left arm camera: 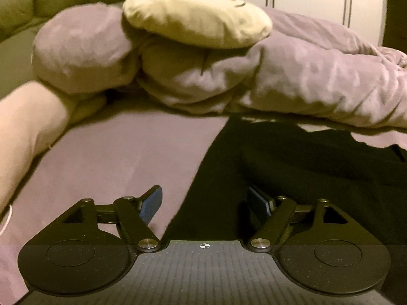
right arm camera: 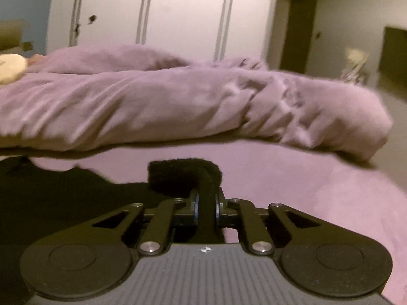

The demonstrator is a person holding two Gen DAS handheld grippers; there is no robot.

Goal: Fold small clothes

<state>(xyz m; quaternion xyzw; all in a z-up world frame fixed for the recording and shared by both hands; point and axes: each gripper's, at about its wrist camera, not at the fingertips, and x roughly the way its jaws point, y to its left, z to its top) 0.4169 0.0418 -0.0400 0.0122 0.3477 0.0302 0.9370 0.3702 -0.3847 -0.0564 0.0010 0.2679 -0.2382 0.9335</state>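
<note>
A black garment (left arm camera: pixel 305 167) lies spread on the purple bed sheet (left arm camera: pixel 122 152). My left gripper (left arm camera: pixel 206 203) is open, low over the garment's left edge, with one blue pad (left arm camera: pixel 152 203) over the sheet and the other over the black cloth. In the right wrist view my right gripper (right arm camera: pixel 206 203) is shut on a fold of the black garment (right arm camera: pixel 185 175), which bulges up past the fingertips. The rest of the garment (right arm camera: pixel 63 198) lies to the left of it on the sheet (right arm camera: pixel 305 183).
A bunched purple duvet (left arm camera: pixel 305 71) lies across the bed behind the garment, and also shows in the right wrist view (right arm camera: pixel 178 101). A cream round cushion (left arm camera: pixel 195 17) sits on it. A pale bolster (left arm camera: pixel 28 127) lies at the left. White wardrobe doors (right arm camera: pixel 178 12) stand behind.
</note>
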